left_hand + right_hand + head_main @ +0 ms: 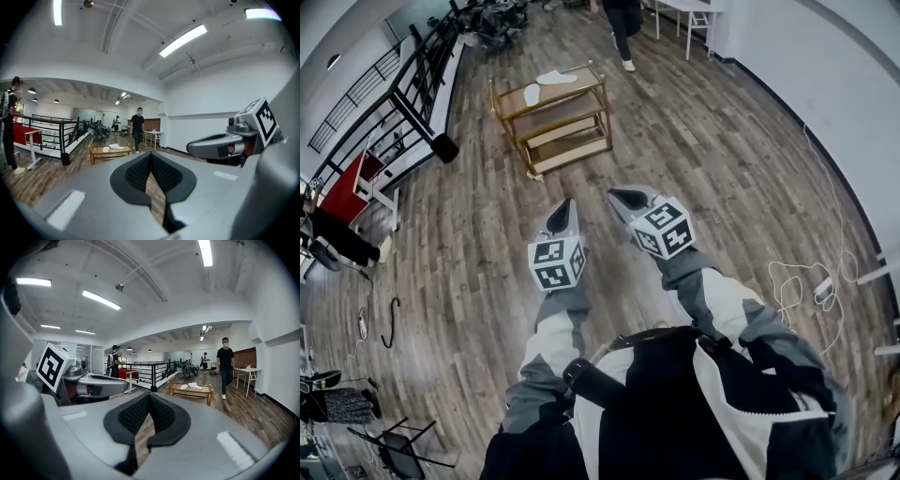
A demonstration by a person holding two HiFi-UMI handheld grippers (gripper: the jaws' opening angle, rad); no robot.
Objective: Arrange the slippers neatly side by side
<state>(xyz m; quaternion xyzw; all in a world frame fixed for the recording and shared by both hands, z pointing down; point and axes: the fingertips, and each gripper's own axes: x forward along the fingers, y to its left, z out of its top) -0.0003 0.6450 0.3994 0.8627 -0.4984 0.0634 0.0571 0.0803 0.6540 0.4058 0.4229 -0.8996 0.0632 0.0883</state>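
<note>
Both slippers lie on the top of a low wooden counter (577, 89) that stands well ahead on the plank floor (694, 169), far beyond both tongs. The larger-looking slipper (555, 78) lies toward the far side of the top. The second slipper (532, 95) lies just beside it, nearer the counter's left end and at an angle to the first, so the pair is not lined up.

The left tongs (565, 206) and the right tongs (624, 197) are held out side by side above the bare floor, pointing roughly toward the counter. Each one's own view shows its ribbed black pads pressed together with nothing between them: the left (151, 158) and the right (149, 397) are both closed and empty.

From the tongs' views the slippers are only small white shapes (116, 146) (195, 386), too small to tell toe from heel. A person in dark clothes (225, 365) walks just past the counter; in the head view that figure is cut off at the top edge.
</note>
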